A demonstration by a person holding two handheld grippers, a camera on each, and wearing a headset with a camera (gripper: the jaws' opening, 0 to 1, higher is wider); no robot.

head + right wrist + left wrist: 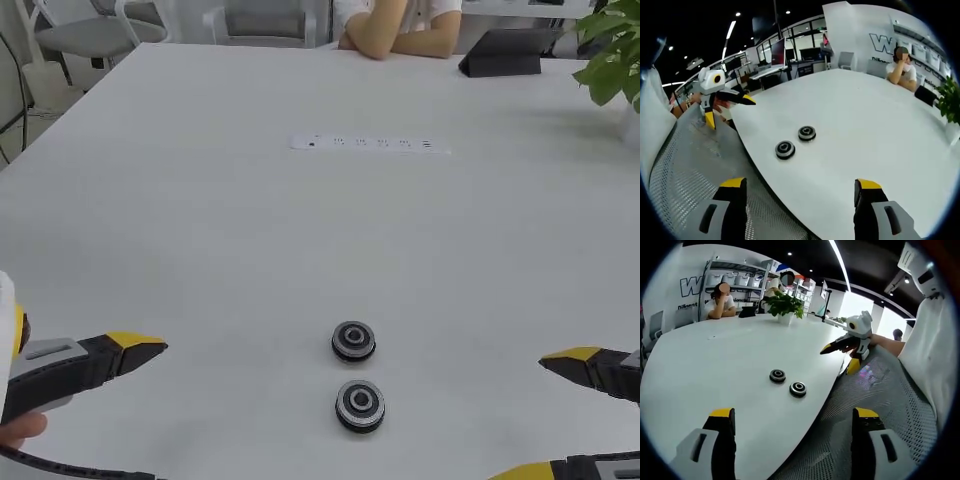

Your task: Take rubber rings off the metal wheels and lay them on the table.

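Two metal wheels (353, 341), dark rubber rings (339, 405) on them, lay close together on the tabletop (300, 220). The left gripper (794, 414) hovered well left of the wheels and the right gripper (801, 184) well right. Both pointed inward, jaws spread wide, holding nothing.

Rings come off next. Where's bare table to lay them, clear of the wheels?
The widest bare stretch of table lies between the far wheel and the power strip. Both sides of the wheels are bare too. Crowded: the narrow gap between far wheel and near wheel.
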